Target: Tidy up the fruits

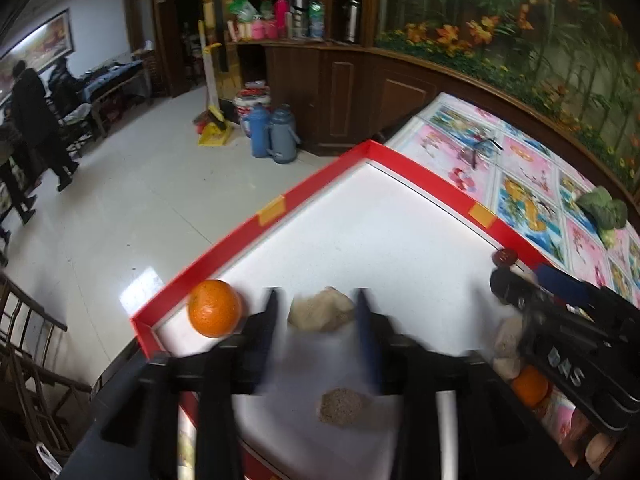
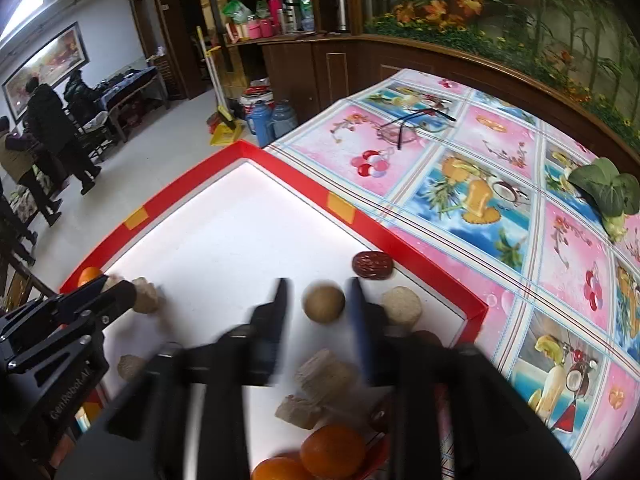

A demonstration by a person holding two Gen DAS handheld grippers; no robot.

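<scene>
1. The left gripper point(image 1: 316, 312) has its jaws spread, with a pale lumpy piece point(image 1: 322, 314) lying between the fingertips, not pinched. An orange point(image 1: 215, 308) sits just outside its left finger, in the corner of the red-rimmed tray point(image 1: 280, 208).
2. The right gripper point(image 2: 318, 300) is also spread, a round tan fruit point(image 2: 323, 303) between its fingertips and untouched. A dark red date point(image 2: 372, 265) lies just ahead and to the right; a pale disc point(image 2: 401, 305) sits just outside the right finger.
3. To do this well, I would centre each piece between the pads and lower until the tips nearly meet the white floor.
4. Close gently; the round fruit may roll away.
</scene>
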